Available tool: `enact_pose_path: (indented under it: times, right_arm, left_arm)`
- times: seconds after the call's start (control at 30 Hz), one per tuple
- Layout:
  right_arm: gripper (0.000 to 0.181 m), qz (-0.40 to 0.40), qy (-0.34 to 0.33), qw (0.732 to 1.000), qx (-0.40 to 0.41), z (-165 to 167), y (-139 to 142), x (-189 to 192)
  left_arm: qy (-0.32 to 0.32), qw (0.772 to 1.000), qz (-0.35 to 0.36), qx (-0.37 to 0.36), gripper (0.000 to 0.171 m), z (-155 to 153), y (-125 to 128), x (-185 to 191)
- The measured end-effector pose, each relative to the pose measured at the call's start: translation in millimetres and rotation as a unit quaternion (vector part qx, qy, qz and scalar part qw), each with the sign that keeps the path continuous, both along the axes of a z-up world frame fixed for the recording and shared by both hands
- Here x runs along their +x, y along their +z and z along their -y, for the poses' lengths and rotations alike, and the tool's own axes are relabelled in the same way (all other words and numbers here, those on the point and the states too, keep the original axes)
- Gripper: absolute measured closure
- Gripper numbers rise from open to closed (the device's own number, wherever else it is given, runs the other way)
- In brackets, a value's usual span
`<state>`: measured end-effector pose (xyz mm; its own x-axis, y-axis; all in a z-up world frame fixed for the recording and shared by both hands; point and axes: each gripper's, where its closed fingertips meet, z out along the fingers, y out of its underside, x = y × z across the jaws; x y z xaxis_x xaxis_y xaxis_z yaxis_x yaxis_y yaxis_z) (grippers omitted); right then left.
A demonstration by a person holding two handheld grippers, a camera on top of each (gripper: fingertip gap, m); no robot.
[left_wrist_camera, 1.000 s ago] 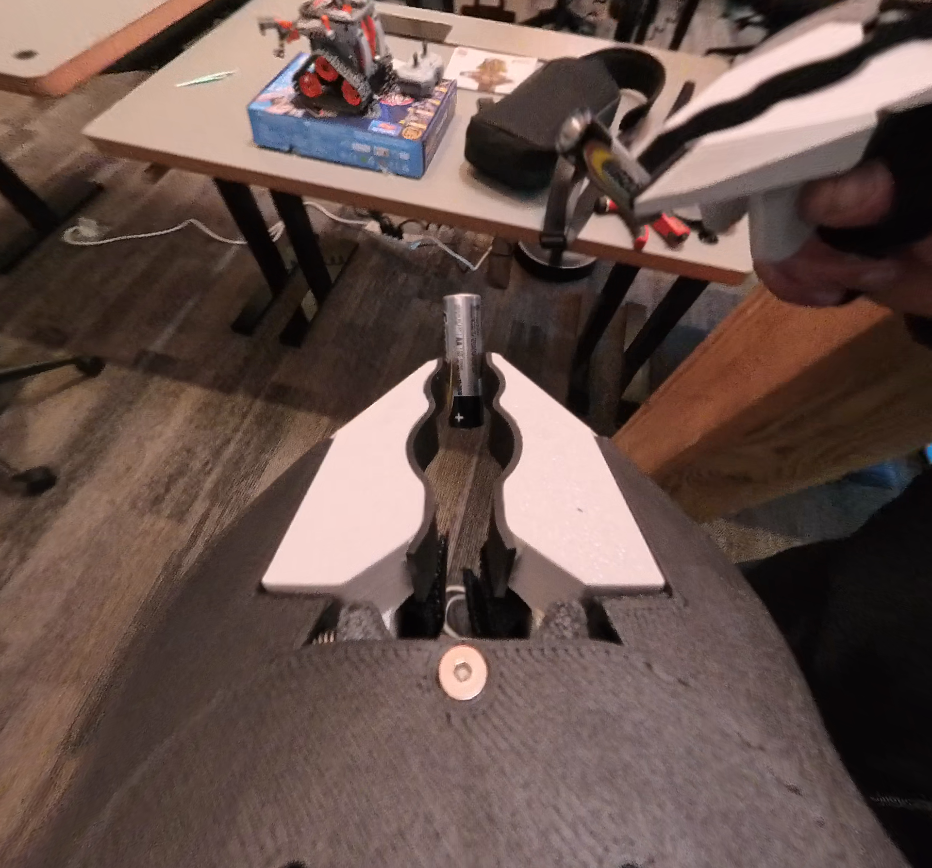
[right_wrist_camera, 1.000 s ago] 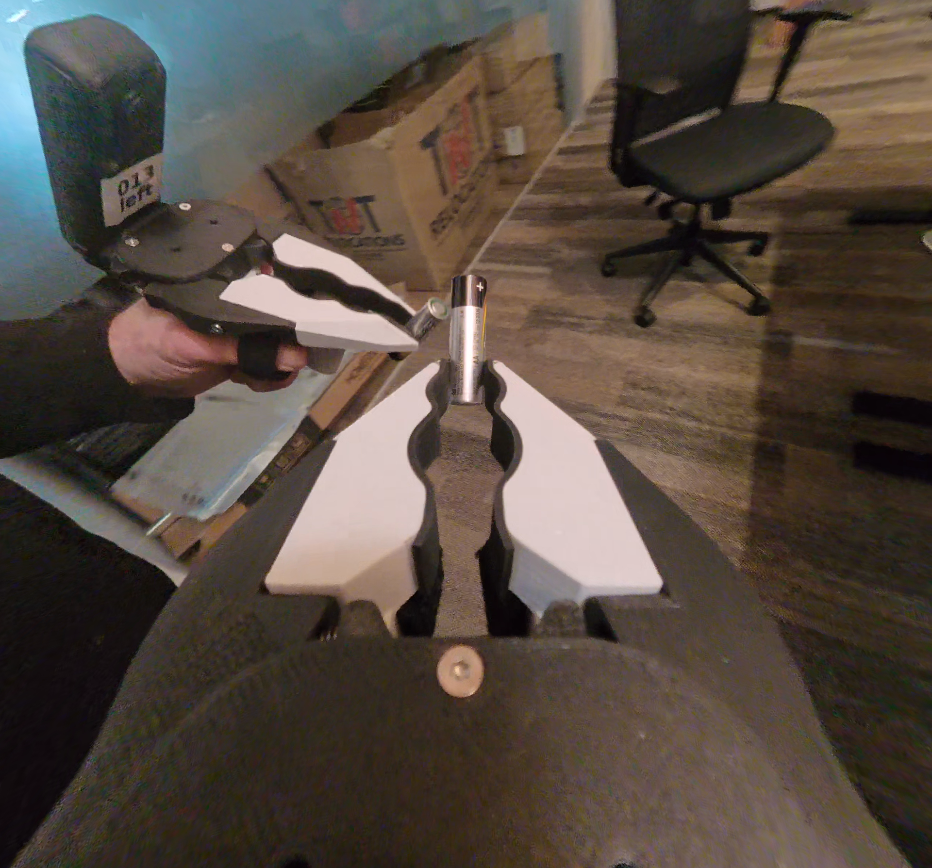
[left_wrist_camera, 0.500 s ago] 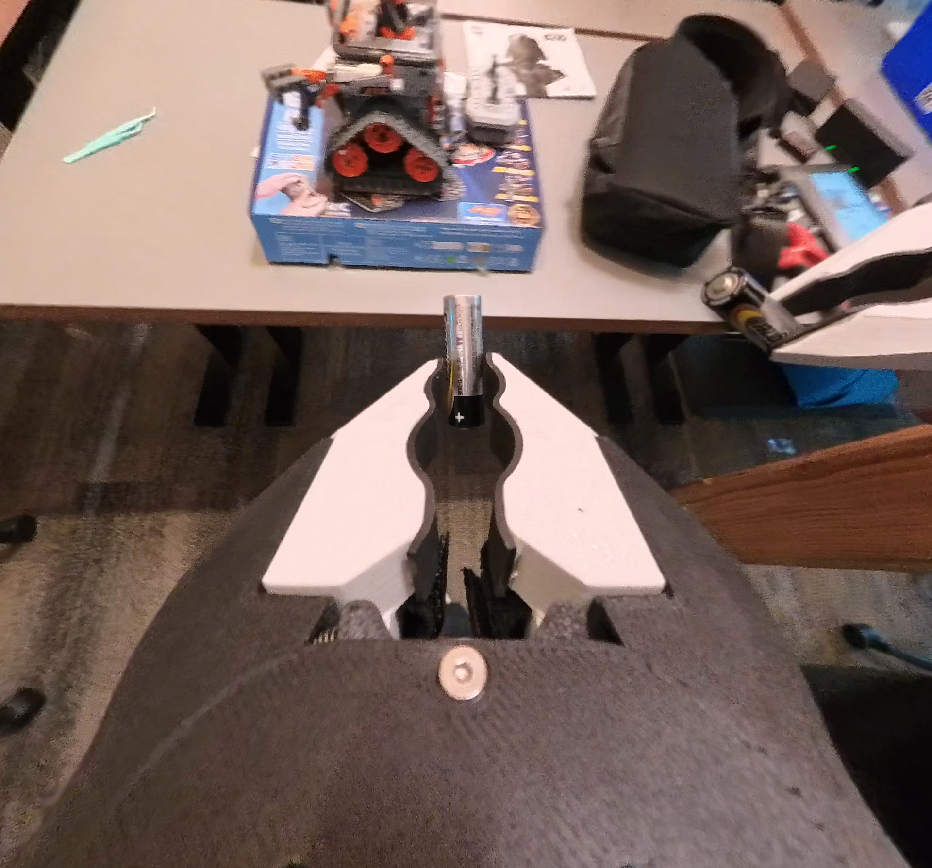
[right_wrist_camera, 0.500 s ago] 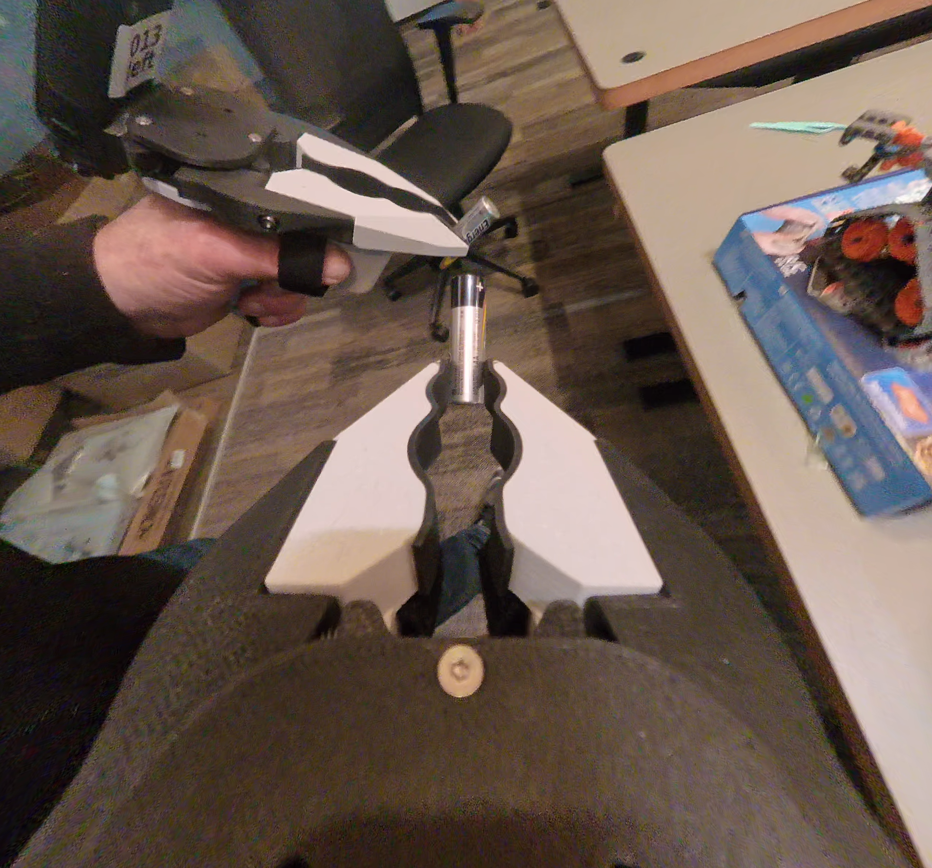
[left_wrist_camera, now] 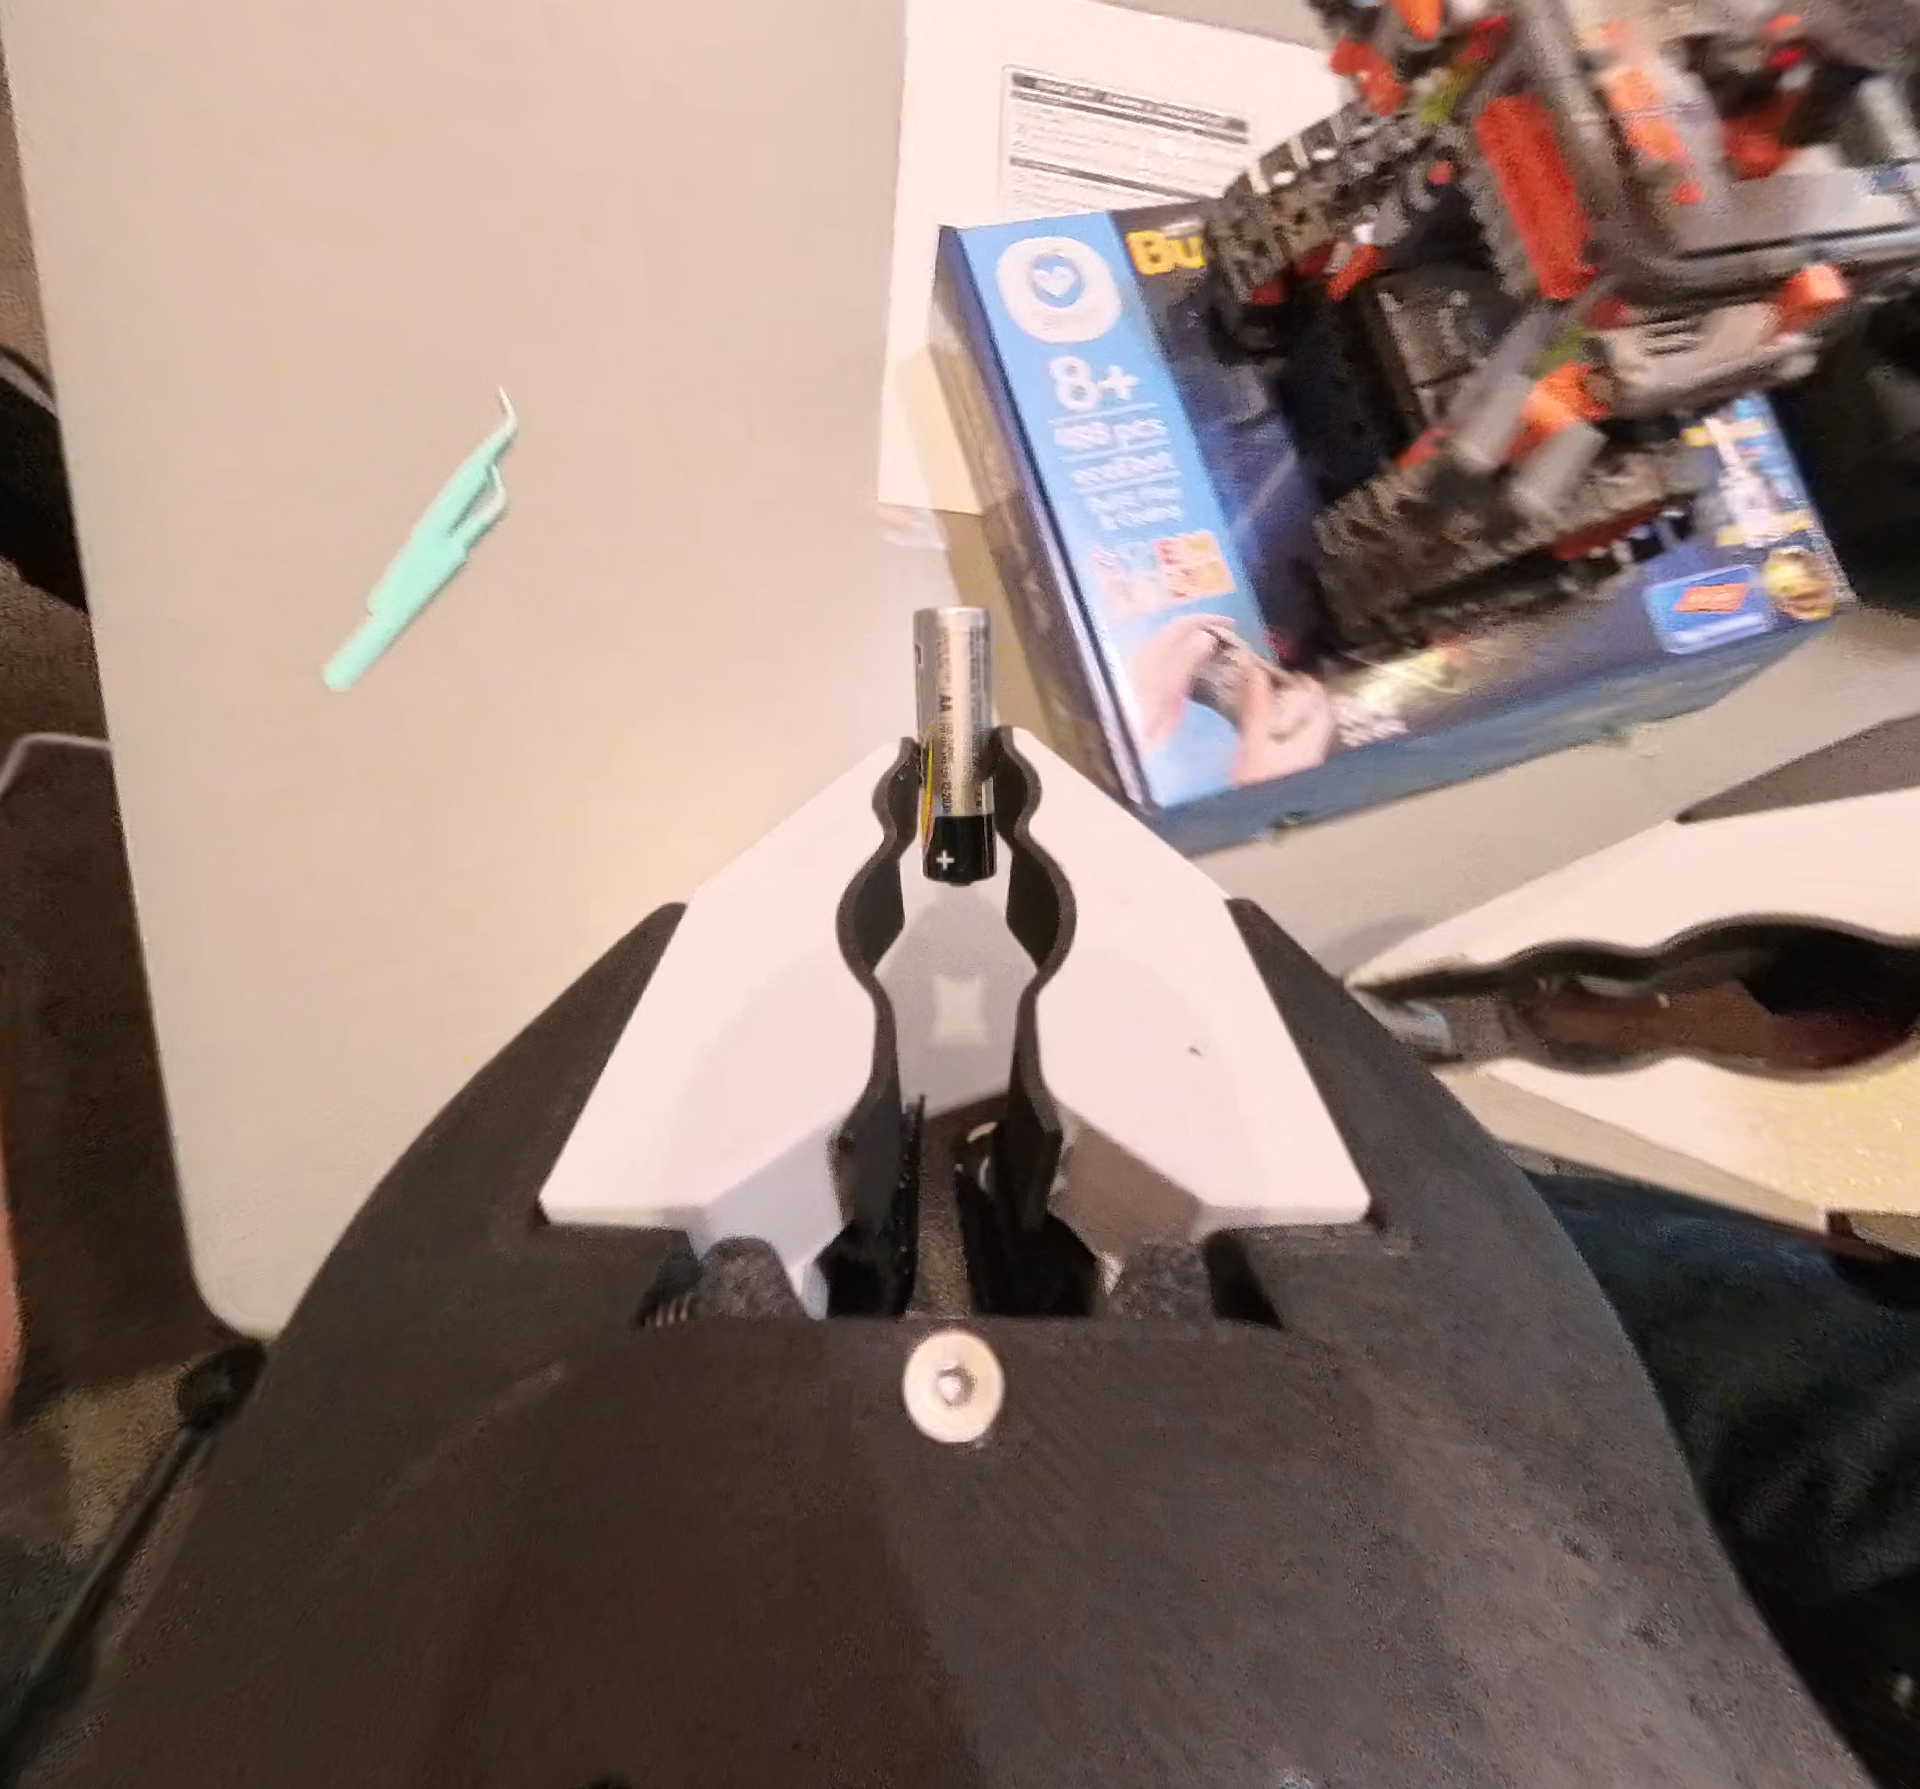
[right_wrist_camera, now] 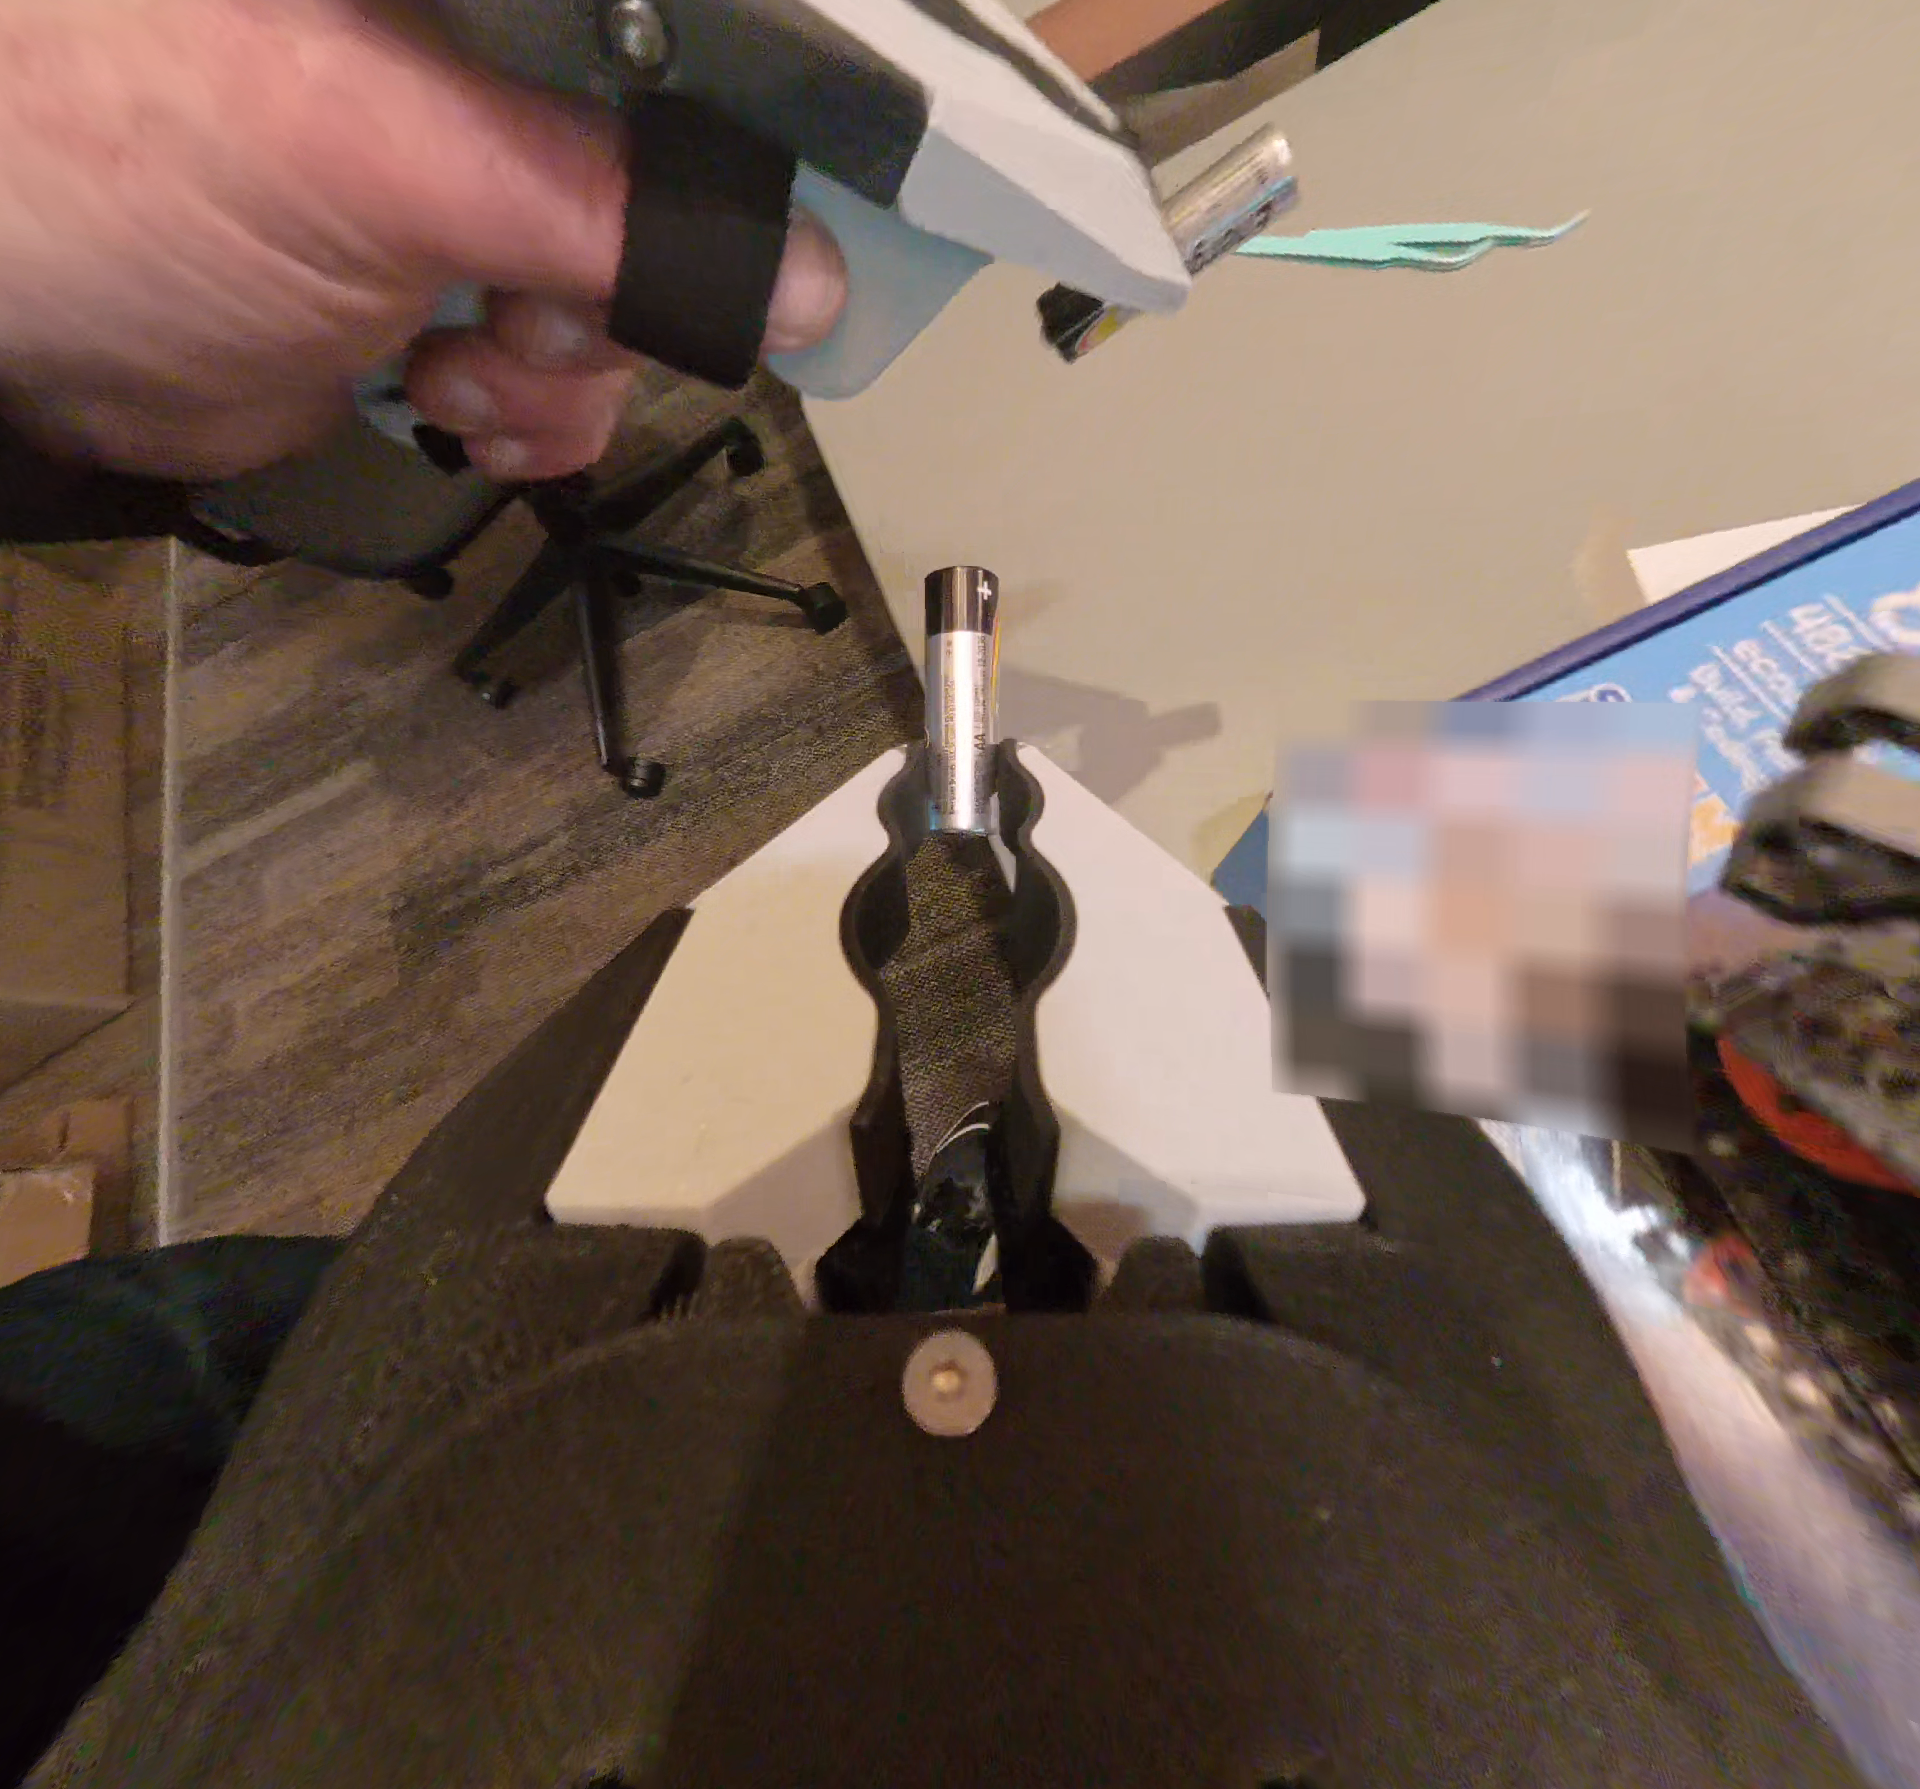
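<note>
Above table, both grippers pinch upright batteries.

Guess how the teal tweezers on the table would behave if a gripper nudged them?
The teal tweezers look thin and flat, so probably light and apt to slide on the smooth table rather than roll. Their fine bent tip suggests they could flex or snag. Lying flat, they would likely be awkward to pinch.

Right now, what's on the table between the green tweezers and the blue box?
Nothing: in the left wrist view, bare table separates the green tweezers from the blue box.
</note>
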<state>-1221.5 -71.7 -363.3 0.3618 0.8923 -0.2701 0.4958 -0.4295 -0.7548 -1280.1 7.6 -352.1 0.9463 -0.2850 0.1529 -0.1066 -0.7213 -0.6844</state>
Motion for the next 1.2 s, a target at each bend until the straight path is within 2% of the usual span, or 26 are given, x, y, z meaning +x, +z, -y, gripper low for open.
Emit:
enact_pose_path:
  times: [0.07,0.13,0.27,0.37,0.47,0.6,0.73,0.83,0.9,1.03,1.2]
  right_arm:
    - [0.17,0.002,-0.006,1.0,-0.019,-16.0,-14.6,-15.3]
    - [0.17,0.004,-0.009,0.999,-0.03,-29.3,-27.8,-27.6]
    - [0.17,0.02,0.016,0.999,-0.034,-35.9,-48.3,-52.0]
    - [0.17,0.029,0.0,0.999,-0.033,-48.8,-55.5,-65.0]
    - [0.17,0.034,-0.055,0.996,-0.053,-69.1,-66.8,-75.0]
    - [0.17,0.051,-0.164,0.982,-0.081,-98.2,-90.6,-79.5]
    - [0.169,0.054,-0.311,0.939,-0.133,-127.8,-111.9,-73.7]
    - [0.169,0.04,-0.394,0.904,-0.164,-146.4,-122.3,-76.7]
    - [0.17,0.048,-0.444,0.882,-0.15,-162.7,-126.8,-69.2]
    - [0.169,0.062,-0.492,0.857,-0.139,-178.4,-138.4,-62.2]
    - [0.168,0.069,-0.508,0.849,-0.128,-180.7,-137.9,-59.4]
  left_arm:
    - [-0.016,1.0,-0.006,-0.017,0.161,-28.2,-16.5,-12.1]
    - [-0.044,0.998,-0.04,-0.033,0.161,-51.3,-33.3,-20.8]
    - [-0.086,0.993,-0.048,-0.065,0.161,-88.0,-58.1,-25.3]
    - [-0.123,0.987,-0.055,-0.085,0.161,-108.0,-73.6,-30.6]
    - [-0.195,0.971,-0.092,-0.105,0.161,-122.5,-92.5,-34.3]
    - [-0.254,0.957,-0.079,-0.118,0.161,-140.2,-117.6,-29.6]
    - [-0.29,0.944,-0.076,-0.139,0.161,-143.4,-142.0,-28.4]
    - [-0.285,0.943,-0.054,-0.163,0.161,-137.6,-149.8,-28.1]
    - [-0.284,0.943,-0.053,-0.163,0.161,-135.6,-152.6,-29.2]
    - [-0.288,0.943,-0.058,-0.156,0.16,-134.6,-151.5,-28.0]
    - [-0.323,0.935,-0.069,-0.128,0.155,-124.2,-152.1,-20.9]
